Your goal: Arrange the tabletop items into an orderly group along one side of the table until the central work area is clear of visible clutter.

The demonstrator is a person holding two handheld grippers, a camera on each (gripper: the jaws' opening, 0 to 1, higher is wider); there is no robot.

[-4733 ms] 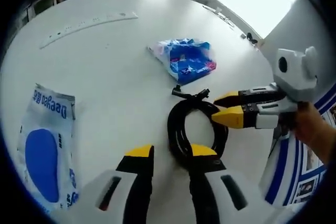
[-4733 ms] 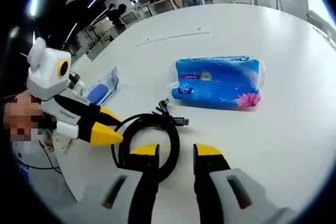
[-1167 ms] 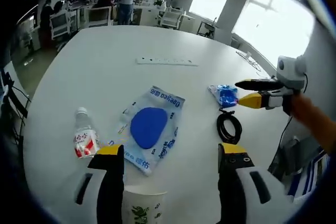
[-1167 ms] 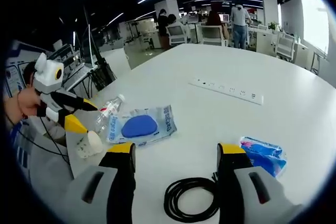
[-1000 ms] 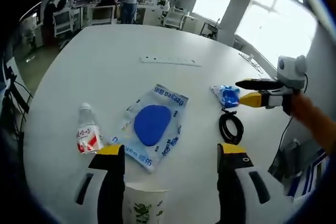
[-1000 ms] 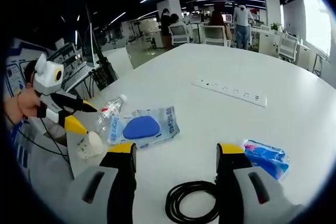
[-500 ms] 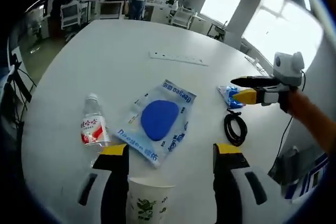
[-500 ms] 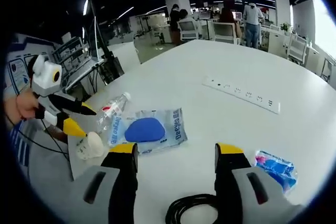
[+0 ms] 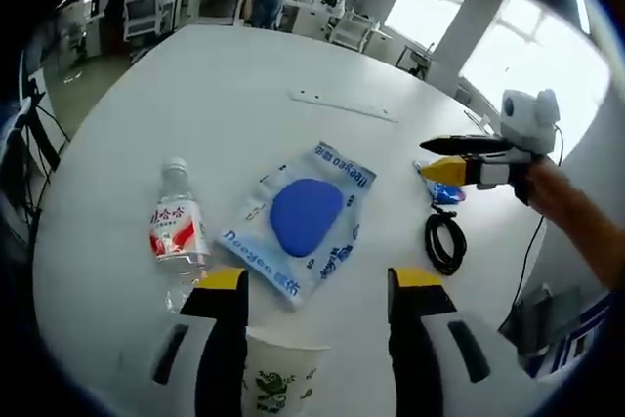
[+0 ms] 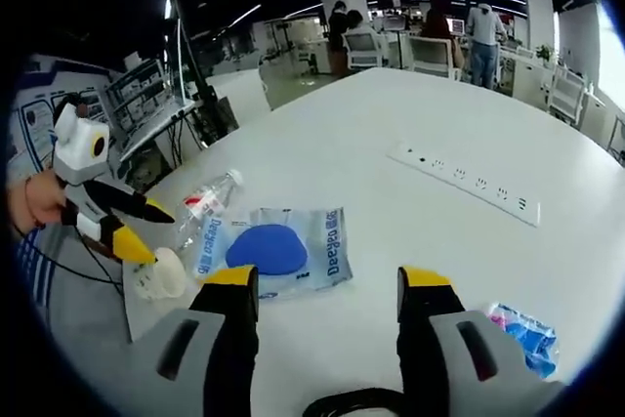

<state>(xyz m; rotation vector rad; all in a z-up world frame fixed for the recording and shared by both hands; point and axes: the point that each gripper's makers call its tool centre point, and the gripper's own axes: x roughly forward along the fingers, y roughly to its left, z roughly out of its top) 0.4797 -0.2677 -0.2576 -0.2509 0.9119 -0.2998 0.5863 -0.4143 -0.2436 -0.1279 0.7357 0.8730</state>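
My left gripper (image 9: 319, 285) is open, and a white paper cup (image 9: 283, 378) with green print stands between its jaws. Ahead lie a small water bottle (image 9: 176, 236) on its side and a clear bag with a blue pad (image 9: 303, 217). Further right are a coiled black cable (image 9: 444, 241) and a blue tissue pack (image 9: 446, 194). My right gripper (image 9: 439, 158) hovers over that pack. In the right gripper view, my right gripper (image 10: 324, 280) is open and empty above the cable (image 10: 342, 402). There the left gripper (image 10: 146, 229) sits at the cup (image 10: 161, 275).
A white power strip (image 9: 342, 104) lies across the far side of the round white table (image 9: 195, 95); the same power strip (image 10: 469, 183) is ahead in the right gripper view. The tissue pack (image 10: 527, 334) sits low right. Office desks, chairs and people stand beyond the table.
Both grippers have left the cable, where they were earlier. The left one now stands at the cup, and the right view has risen, so the cable slips to its bottom edge.
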